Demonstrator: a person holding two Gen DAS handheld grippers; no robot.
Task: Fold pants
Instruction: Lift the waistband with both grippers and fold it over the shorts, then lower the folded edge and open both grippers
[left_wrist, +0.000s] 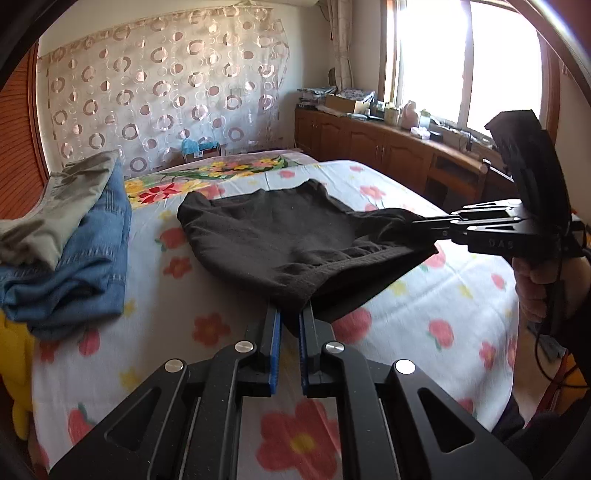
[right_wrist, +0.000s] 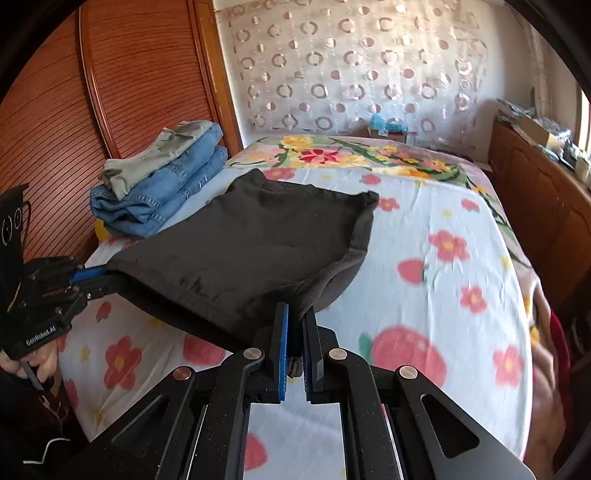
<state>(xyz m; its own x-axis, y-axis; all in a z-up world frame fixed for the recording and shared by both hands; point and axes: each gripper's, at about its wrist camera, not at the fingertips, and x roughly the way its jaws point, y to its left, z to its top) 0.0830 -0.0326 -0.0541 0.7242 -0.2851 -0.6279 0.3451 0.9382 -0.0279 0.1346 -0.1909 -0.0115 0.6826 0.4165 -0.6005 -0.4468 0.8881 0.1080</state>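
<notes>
Both grippers have hold of the black pants (left_wrist: 295, 240) and the cloth hangs stretched between them above the floral bedsheet (left_wrist: 443, 295). The left gripper (left_wrist: 290, 321) pinches the near edge, its blue-lined fingers (left_wrist: 274, 332) pressed together on a fold of dark fabric that drapes over their tips. Off to the right in the left wrist view, the right gripper (left_wrist: 424, 223) comes in from the side, its jaws closed on the other near corner, with the person's right hand (left_wrist: 535, 288) wrapped around the handle below.

Switch to the right wrist view and it is the mirror picture: the right gripper (right_wrist: 295, 321) bites the pants (right_wrist: 251, 251) at the hem, blue pad against fabric, while the left gripper (right_wrist: 99, 275) clamps the opposite corner at the left edge, the left hand (right_wrist: 35, 363) gripping its handle. The near edge of the pants is lifted off the bed and sags a little between the two grips; the far end slopes down and rests on the sheet toward the middle of the bed.

Beside the pants, along the left side of the bed against the wooden slatted wardrobe (right_wrist: 55, 110), sits a stack of folded clothes: blue jeans (right_wrist: 166, 188) underneath, a grey-green garment (right_wrist: 155, 155) on top. A circle-patterned curtain (left_wrist: 166, 81) hangs behind the bed, and a bright window (left_wrist: 461, 55) stands over the wooden cabinets (left_wrist: 369, 144) on the right.
</notes>
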